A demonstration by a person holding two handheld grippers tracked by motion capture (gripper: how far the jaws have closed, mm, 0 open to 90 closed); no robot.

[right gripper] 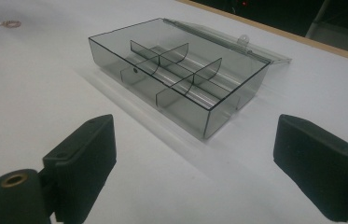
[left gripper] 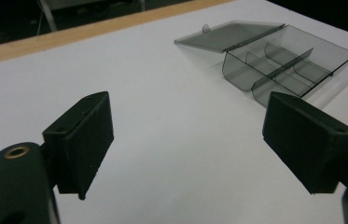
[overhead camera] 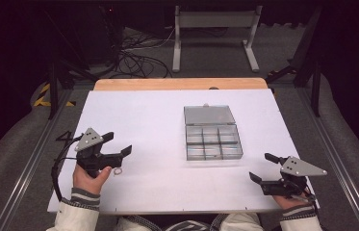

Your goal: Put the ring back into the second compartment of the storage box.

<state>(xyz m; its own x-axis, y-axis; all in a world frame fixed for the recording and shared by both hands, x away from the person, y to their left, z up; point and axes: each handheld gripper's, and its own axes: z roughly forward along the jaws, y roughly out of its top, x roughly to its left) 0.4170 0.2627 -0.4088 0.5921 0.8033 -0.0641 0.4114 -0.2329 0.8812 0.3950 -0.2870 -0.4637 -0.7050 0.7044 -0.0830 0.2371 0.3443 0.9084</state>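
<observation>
- Compartment box (overhead camera: pixel 213 143) of smoky clear plastic sits right of centre on the white table (overhead camera: pixel 134 115), its lid (overhead camera: pixel 209 114) swung fully back and lying flat behind it; in both gripper views the six cells look empty.
- Small ring (overhead camera: pixel 118 171) — thin and metallic-looking — lies on the table just beside the left hand-held gripper (overhead camera: pixel 117 146), well apart from the box.
- Left hand-held gripper has its jaws spread wide with nothing between them, hovering near the table's left front.
- Right hand-held gripper (overhead camera: pixel 260 168) is likewise wide open and empty, near the right front corner, aimed toward the box.
- Step in hand, as I judge it: the start, before any grasp.
- Next move likely calls for lowering the left jaws around the ring — a flat, thin thing, so the tips must meet the table closely to pinch it.
</observation>
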